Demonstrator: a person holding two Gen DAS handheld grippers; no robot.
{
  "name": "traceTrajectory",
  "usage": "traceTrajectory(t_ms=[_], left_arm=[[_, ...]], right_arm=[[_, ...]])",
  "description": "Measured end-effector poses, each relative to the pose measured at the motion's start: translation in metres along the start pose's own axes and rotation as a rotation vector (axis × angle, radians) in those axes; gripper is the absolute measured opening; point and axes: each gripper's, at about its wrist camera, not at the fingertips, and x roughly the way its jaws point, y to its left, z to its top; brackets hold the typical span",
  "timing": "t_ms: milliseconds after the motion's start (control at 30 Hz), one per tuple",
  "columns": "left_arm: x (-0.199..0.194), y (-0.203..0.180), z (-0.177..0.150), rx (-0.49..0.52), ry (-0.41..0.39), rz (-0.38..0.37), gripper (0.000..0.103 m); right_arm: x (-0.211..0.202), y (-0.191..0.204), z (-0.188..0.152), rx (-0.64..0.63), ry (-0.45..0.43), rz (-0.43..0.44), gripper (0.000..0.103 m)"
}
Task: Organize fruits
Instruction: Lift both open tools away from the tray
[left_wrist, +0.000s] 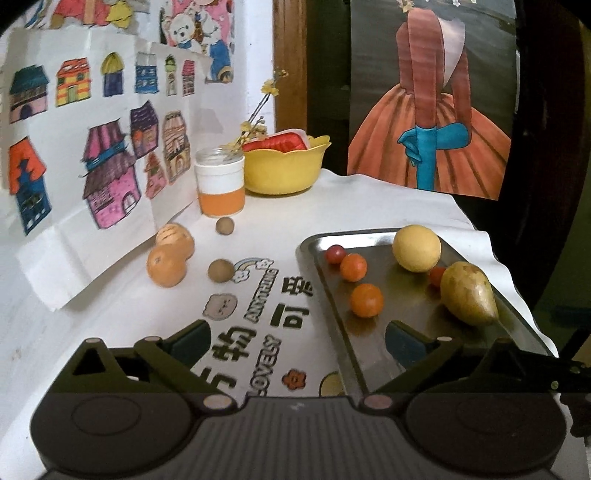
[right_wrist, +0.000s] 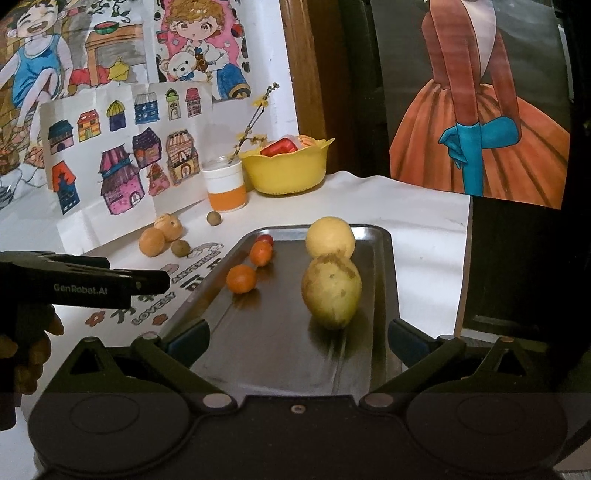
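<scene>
A steel tray (left_wrist: 373, 350) (right_wrist: 277, 354) lies on the white table and holds a pear (left_wrist: 467, 293) (right_wrist: 331, 291), a round yellow fruit (left_wrist: 416, 248) (right_wrist: 330, 237), two small oranges (left_wrist: 366, 300) (right_wrist: 241, 279) and small red tomatoes (left_wrist: 335, 253). Left of the tray, on the cloth, lie two larger oranges (left_wrist: 166, 265) (right_wrist: 151, 241) and two brown round fruits (left_wrist: 221, 270) (right_wrist: 180, 247). My left gripper (left_wrist: 295, 343) is open and empty over the tray's left rim. My right gripper (right_wrist: 297, 341) stands open and empty above the tray's near end, just short of the pear.
A yellow bowl (left_wrist: 284, 166) (right_wrist: 288, 170) with red packets and an orange-and-white jar (left_wrist: 221, 184) (right_wrist: 226, 186) with twigs stand at the back. Drawings lean against the wall on the left. The table's edge drops off right of the tray. A hand (right_wrist: 27, 350) holds the left gripper.
</scene>
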Motion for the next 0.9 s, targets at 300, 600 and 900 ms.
traceTrajectory(t_ms=[300,600,900], left_arm=[[-0.030,0.012,-0.015,-0.013,-0.002,0.018,0.102],[-0.060,0.029,-0.035,-0.010,0.013,0.045,0.103],[-0.084,0.055,-0.052,-0.052,0.016,0.062,0.103]], right_arm=[[-0.027,0.018,-0.011,-0.013,0.011,-0.004,0.102],[-0.051,0.043,-0.023,-0.020,0.030,0.016,0.102],[-0.066,0.076,-0.039,-0.019,0.077,0.047,0.102]])
